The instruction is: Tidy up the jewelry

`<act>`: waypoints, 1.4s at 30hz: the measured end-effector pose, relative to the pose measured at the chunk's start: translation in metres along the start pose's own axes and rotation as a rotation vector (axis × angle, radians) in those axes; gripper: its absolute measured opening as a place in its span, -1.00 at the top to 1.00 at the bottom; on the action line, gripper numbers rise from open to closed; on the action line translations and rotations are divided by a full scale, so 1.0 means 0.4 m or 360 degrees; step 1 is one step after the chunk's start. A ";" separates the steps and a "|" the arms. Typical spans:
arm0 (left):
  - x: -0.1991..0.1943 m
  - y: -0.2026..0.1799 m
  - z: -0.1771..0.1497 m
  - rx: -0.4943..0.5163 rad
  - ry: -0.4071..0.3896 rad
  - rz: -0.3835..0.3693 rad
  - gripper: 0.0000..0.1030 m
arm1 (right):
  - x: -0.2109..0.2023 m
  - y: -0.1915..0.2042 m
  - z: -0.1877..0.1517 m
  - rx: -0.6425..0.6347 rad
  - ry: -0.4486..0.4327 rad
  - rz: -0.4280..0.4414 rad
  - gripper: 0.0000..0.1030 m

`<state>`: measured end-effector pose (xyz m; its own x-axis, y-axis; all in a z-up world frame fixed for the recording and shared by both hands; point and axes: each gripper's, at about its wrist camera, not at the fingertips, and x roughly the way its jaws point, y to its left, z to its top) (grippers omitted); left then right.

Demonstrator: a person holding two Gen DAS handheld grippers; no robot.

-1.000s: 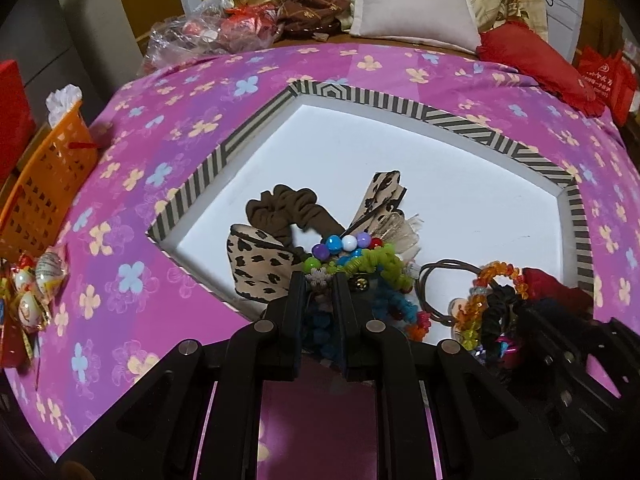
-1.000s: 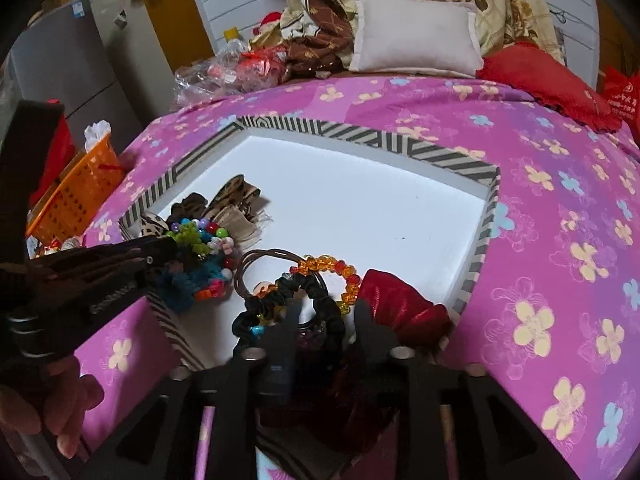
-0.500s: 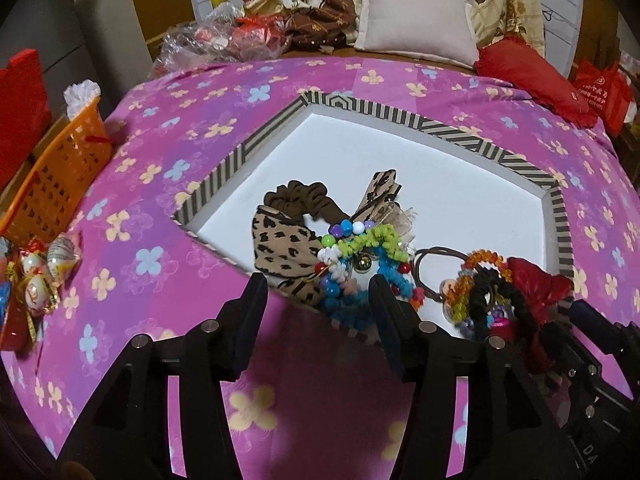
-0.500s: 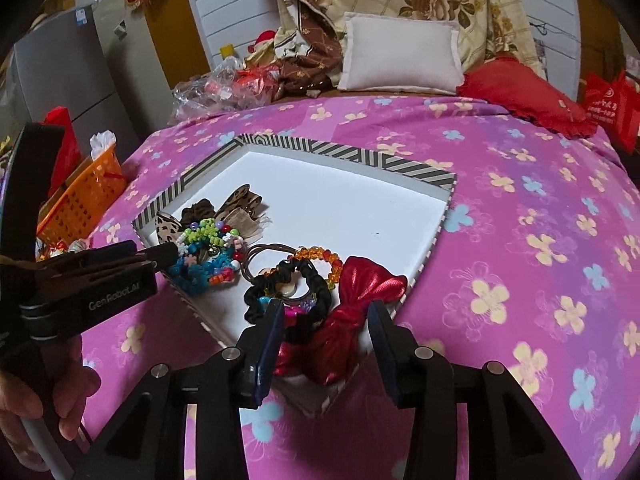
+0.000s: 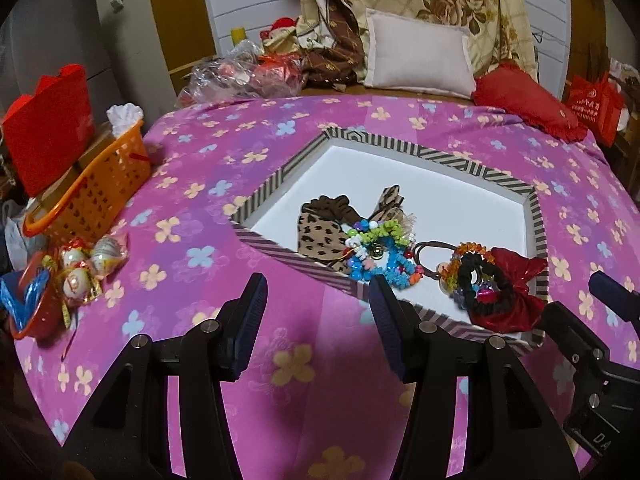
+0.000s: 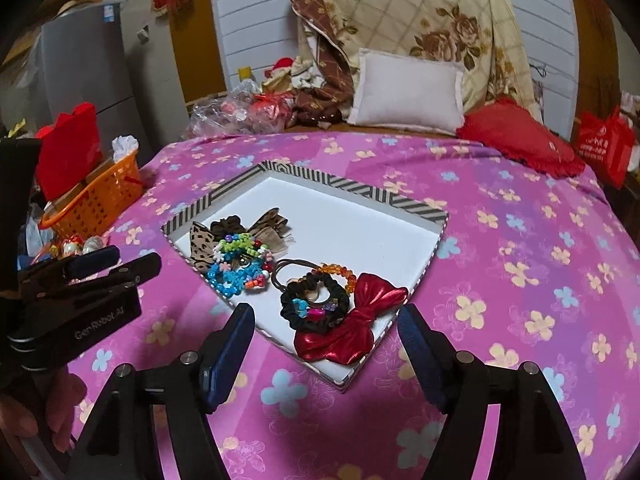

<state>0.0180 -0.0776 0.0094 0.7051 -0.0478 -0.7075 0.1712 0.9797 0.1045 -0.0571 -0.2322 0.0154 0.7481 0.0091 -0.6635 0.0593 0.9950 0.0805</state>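
Both the left gripper [image 5: 316, 300] and the right gripper [image 6: 326, 330] are hanging released and empty, their fingers spread wide above the floral cloth [image 6: 520, 260]. The jewelry is lying just ahead of the fingertips inside the striped tray [image 6: 360, 192]: beaded bracelets [image 6: 236, 268], black scrunchie [image 6: 308, 312], red bow [image 6: 352, 332]. Judging by the tangle, each piece needs lifting singly. The orange basket [image 5: 88, 192] is sitting well apart, obstructing nothing.

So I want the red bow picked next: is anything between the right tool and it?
Only the tray's near striped rim lies between the open right tool and the red bow. The black scrunchie touches the bow's left side and seems to overlap its edge.
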 end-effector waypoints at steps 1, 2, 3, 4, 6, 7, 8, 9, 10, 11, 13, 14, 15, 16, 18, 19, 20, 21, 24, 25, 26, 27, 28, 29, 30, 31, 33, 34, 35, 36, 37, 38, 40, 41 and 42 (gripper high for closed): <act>-0.007 0.006 -0.004 -0.0005 -0.0014 0.0009 -0.02 | 0.000 0.000 -0.002 -0.0004 0.0003 -0.0009 -0.49; -0.011 0.010 -0.007 -0.0009 -0.0022 0.0010 -0.02 | 0.001 -0.001 -0.004 -0.0003 0.0007 -0.0016 -0.52; -0.015 0.015 -0.009 -0.0016 -0.0031 0.0005 -0.02 | 0.001 -0.003 -0.004 0.0001 0.0010 -0.0019 -0.53; -0.016 0.017 -0.010 -0.0022 -0.0036 0.0001 -0.02 | 0.002 -0.006 -0.004 0.0007 0.0010 -0.0020 -0.54; -0.014 0.024 -0.012 -0.0043 -0.0055 -0.0005 -0.02 | 0.006 -0.012 -0.003 0.0019 0.0007 -0.0032 -0.54; -0.012 0.024 -0.013 -0.0050 -0.0058 -0.0006 -0.02 | 0.008 -0.015 -0.003 0.0021 0.0007 -0.0039 -0.55; -0.007 0.025 -0.012 -0.0053 -0.0058 -0.0005 -0.02 | 0.012 -0.017 -0.004 0.0021 0.0009 -0.0049 -0.59; -0.001 0.023 -0.011 -0.0048 -0.0051 -0.0007 -0.02 | 0.016 -0.019 -0.006 0.0020 0.0012 -0.0063 -0.61; 0.001 0.023 -0.010 -0.0039 -0.0047 -0.0010 -0.02 | 0.019 -0.020 -0.007 0.0021 0.0014 -0.0069 -0.64; 0.005 0.020 -0.008 -0.0021 -0.0045 -0.0010 -0.02 | 0.023 -0.022 -0.008 0.0027 0.0020 -0.0070 -0.64; 0.004 0.017 -0.008 -0.0004 -0.0063 0.0014 -0.02 | 0.029 -0.027 -0.009 0.0047 0.0032 -0.0059 -0.64; 0.003 0.018 -0.009 -0.0004 -0.0070 0.0018 -0.02 | 0.032 -0.029 -0.010 0.0058 0.0036 -0.0053 -0.64; 0.002 0.019 -0.010 -0.0005 -0.0072 0.0013 -0.02 | 0.034 -0.031 -0.011 0.0069 0.0039 -0.0053 -0.64; 0.002 0.020 -0.012 -0.0010 -0.0071 0.0002 -0.02 | 0.035 -0.031 -0.012 0.0075 0.0041 -0.0054 -0.64; 0.004 0.021 -0.015 -0.0018 -0.0067 -0.0002 -0.02 | 0.038 -0.031 -0.016 0.0087 0.0047 -0.0059 -0.65; 0.006 0.021 -0.015 -0.0019 -0.0065 0.0001 -0.02 | 0.040 -0.031 -0.018 0.0094 0.0052 -0.0064 -0.65; 0.009 0.019 -0.016 -0.0020 -0.0059 0.0002 -0.02 | 0.042 -0.030 -0.020 0.0098 0.0055 -0.0067 -0.66; 0.011 0.018 -0.017 -0.0020 -0.0057 0.0001 -0.02 | 0.043 -0.029 -0.022 0.0099 0.0060 -0.0070 -0.67; 0.014 0.012 -0.022 -0.0013 -0.0056 0.0011 -0.02 | 0.048 -0.028 -0.025 0.0097 0.0070 -0.0093 -0.70; 0.014 0.012 -0.022 -0.0014 -0.0059 0.0012 -0.02 | 0.050 -0.029 -0.026 0.0099 0.0074 -0.0098 -0.70; 0.014 0.012 -0.021 -0.0017 -0.0061 0.0013 -0.02 | 0.052 -0.030 -0.026 0.0103 0.0077 -0.0099 -0.71; 0.014 0.013 -0.022 -0.0020 -0.0065 0.0014 -0.02 | 0.053 -0.031 -0.027 0.0111 0.0082 -0.0100 -0.71; 0.014 0.014 -0.023 -0.0026 -0.0070 0.0011 -0.02 | 0.053 -0.032 -0.027 0.0115 0.0082 -0.0100 -0.71; 0.014 0.015 -0.024 -0.0031 -0.0073 0.0005 -0.02 | 0.052 -0.032 -0.027 0.0119 0.0081 -0.0098 -0.71; 0.014 0.015 -0.025 -0.0033 -0.0077 0.0002 -0.02 | 0.052 -0.031 -0.027 0.0117 0.0079 -0.0099 -0.71; 0.014 0.017 -0.025 -0.0032 -0.0079 0.0002 -0.02 | 0.051 -0.030 -0.027 0.0110 0.0075 -0.0105 -0.71; 0.015 0.017 -0.026 -0.0031 -0.0079 0.0002 -0.02 | 0.049 -0.025 -0.027 0.0091 0.0069 -0.0115 -0.71; 0.014 0.017 -0.025 -0.0032 -0.0075 0.0000 -0.02 | 0.048 -0.024 -0.028 0.0087 0.0067 -0.0115 -0.71; 0.014 0.017 -0.025 -0.0033 -0.0076 -0.0004 -0.02 | 0.047 -0.023 -0.028 0.0085 0.0065 -0.0114 -0.71; 0.012 0.018 -0.024 -0.0033 -0.0079 -0.0006 -0.02 | 0.047 -0.024 -0.028 0.0086 0.0065 -0.0112 -0.71; 0.011 0.018 -0.024 -0.0033 -0.0083 -0.0008 -0.02 | 0.047 -0.023 -0.027 0.0086 0.0067 -0.0113 -0.71; 0.010 0.018 -0.023 -0.0032 -0.0087 -0.0009 -0.02 | 0.047 -0.023 -0.027 0.0087 0.0068 -0.0114 -0.71; 0.009 0.017 -0.024 -0.0031 -0.0088 -0.0009 -0.02 | 0.047 -0.023 -0.027 0.0094 0.0073 -0.0111 -0.71; 0.009 0.017 -0.024 -0.0031 -0.0088 -0.0008 -0.02 | 0.046 -0.024 -0.028 0.0099 0.0075 -0.0106 -0.71; 0.009 0.017 -0.023 -0.0030 -0.0088 -0.0004 -0.02 | 0.045 -0.024 -0.027 0.0104 0.0075 -0.0102 -0.71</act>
<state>0.0154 -0.0694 0.0010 0.7416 -0.0605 -0.6681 0.1607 0.9830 0.0893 -0.0516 -0.2406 -0.0053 0.7097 -0.0480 -0.7028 0.1499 0.9851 0.0841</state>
